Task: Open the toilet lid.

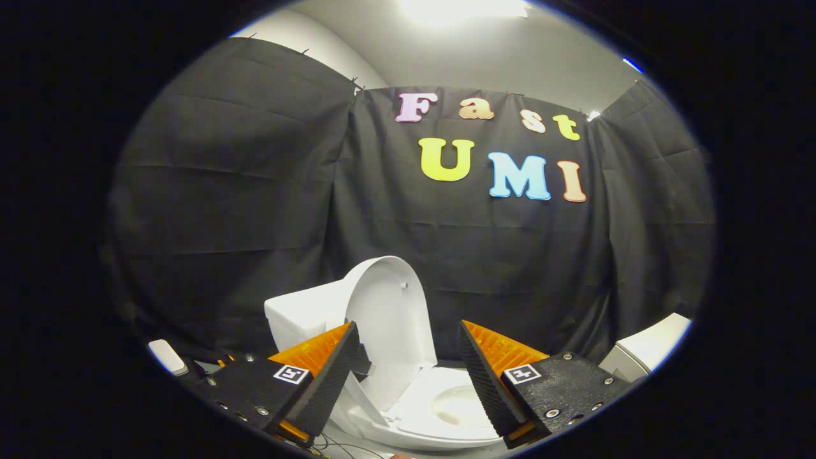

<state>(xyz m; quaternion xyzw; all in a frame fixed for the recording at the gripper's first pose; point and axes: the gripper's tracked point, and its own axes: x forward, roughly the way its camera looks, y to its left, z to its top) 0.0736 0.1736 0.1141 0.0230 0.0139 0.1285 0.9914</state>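
Observation:
A white toilet (414,421) stands just ahead of my fingers, in front of the black cloth wall. Its lid (389,325) is raised and stands nearly upright, leaning back toward the white tank (299,315). The seat ring and bowl (456,405) lie uncovered below it. My gripper (408,347) is open, with a wide gap between the fingers and nothing held. The left fingertip (341,357) overlaps the lid's left edge in the view; I cannot tell whether it touches it. The right fingertip (475,357) hangs over the seat's right side.
A white fixture (647,347) sits low to the right of the toilet. A small white object (167,356) lies low at the left by the cloth. Thin cables (338,443) run on the floor under the left finger. Black cloth walls close in behind and on both sides.

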